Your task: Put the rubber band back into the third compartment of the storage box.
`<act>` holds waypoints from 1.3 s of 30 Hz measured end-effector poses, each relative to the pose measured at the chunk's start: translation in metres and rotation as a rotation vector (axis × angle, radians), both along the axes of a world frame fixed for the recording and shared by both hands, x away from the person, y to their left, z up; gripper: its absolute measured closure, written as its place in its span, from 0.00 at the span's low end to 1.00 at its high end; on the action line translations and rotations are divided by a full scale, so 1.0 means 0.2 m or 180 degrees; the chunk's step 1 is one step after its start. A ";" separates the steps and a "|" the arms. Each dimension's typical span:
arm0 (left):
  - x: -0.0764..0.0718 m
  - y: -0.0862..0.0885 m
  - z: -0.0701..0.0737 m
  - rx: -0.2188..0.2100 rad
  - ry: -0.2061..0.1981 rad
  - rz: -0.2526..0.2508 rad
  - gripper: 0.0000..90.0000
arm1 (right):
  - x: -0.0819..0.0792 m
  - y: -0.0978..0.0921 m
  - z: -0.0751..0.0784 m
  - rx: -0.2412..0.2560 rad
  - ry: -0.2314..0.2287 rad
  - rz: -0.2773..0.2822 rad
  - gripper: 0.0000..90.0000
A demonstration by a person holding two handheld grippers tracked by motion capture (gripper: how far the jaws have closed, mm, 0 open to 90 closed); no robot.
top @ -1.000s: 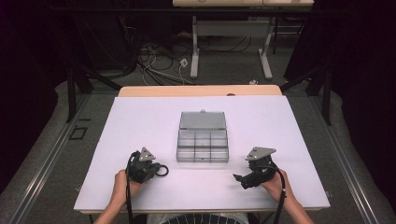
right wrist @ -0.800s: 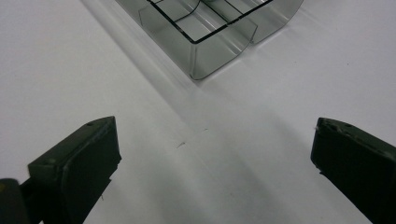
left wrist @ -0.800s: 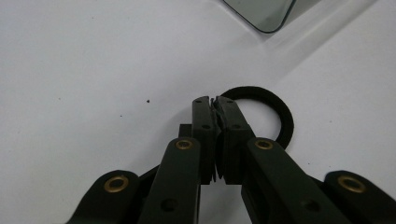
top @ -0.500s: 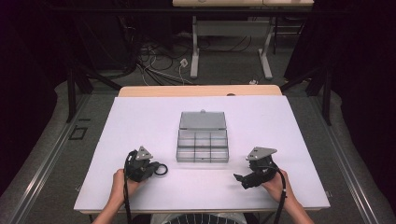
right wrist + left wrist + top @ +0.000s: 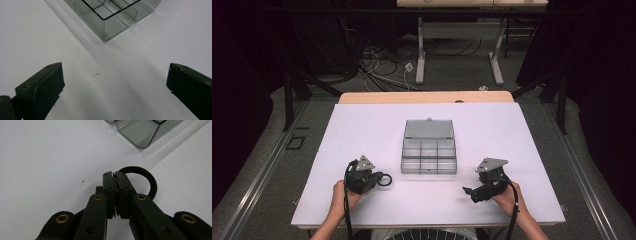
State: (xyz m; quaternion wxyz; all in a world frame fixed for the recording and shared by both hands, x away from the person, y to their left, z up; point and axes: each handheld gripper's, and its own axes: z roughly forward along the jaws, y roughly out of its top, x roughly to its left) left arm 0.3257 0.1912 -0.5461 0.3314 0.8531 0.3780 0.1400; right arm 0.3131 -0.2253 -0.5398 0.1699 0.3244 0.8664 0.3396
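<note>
Left gripper (image 5: pixel 373 176) low and left of centre in the high view, jaws pressed together on a black ring (image 5: pixel 384 179); the ring sticks out to the gripper's right, just off the lower left corner of the compartment box (image 5: pixel 429 149). In the left gripper view the ring (image 5: pixel 147 180) reads as a thin, flat, matte black band, a plain round loop with an open middle through which the white table (image 5: pixel 50 157) shows; its near arc is nipped between the two jaw tips at mid-frame, the rest curving out to the right. Cannot tell whether the loop lies on the table or hangs just above it. Surface looks soft and unglossy, even width all round. A rounded corner of the smoky clear box sits in the upper right of that frame, apart from the ring. Right gripper (image 5: pixel 471 192) low and right in the high view, jaws spread wide with nothing between them; in the right gripper view one jaw sits at each lower corner of the frame, bare table between, and a corner of the box (image 5: pixel 112 25) with its dividers sits at top centre. Box is grey-tinted clear plastic, lid (image 5: pixel 429 129) folded open toward the far side, compartments in a grid. A hand (image 5: pixel 343 195) holds each gripper from the bottom edge.
</note>
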 end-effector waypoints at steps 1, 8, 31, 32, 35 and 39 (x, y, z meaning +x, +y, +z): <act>0.00 0.00 0.00 0.0005 -0.0002 -0.0001 0.97 | 0.00 0.00 0.00 -0.0008 0.0005 0.0008 0.01; -0.01 0.00 0.02 -0.0025 -0.0064 0.0013 0.97 | 0.00 0.00 0.01 0.0011 -0.0050 -0.0022 0.01; -0.04 -0.03 0.11 -0.0189 -0.0221 -0.0099 0.97 | 0.00 0.00 0.00 -0.0016 -0.0088 0.0044 0.01; -0.04 -0.04 0.12 -0.0182 -0.0233 -0.0103 0.97 | 0.00 0.00 0.01 -0.0019 -0.0094 0.0036 0.01; -0.05 -0.05 0.13 -0.0218 -0.0257 -0.0110 0.97 | 0.00 0.00 0.01 -0.0019 -0.0088 0.0040 0.01; -0.05 -0.06 0.15 -0.0216 -0.0299 -0.0128 0.97 | 0.00 0.00 0.01 -0.0008 -0.0090 0.0051 0.01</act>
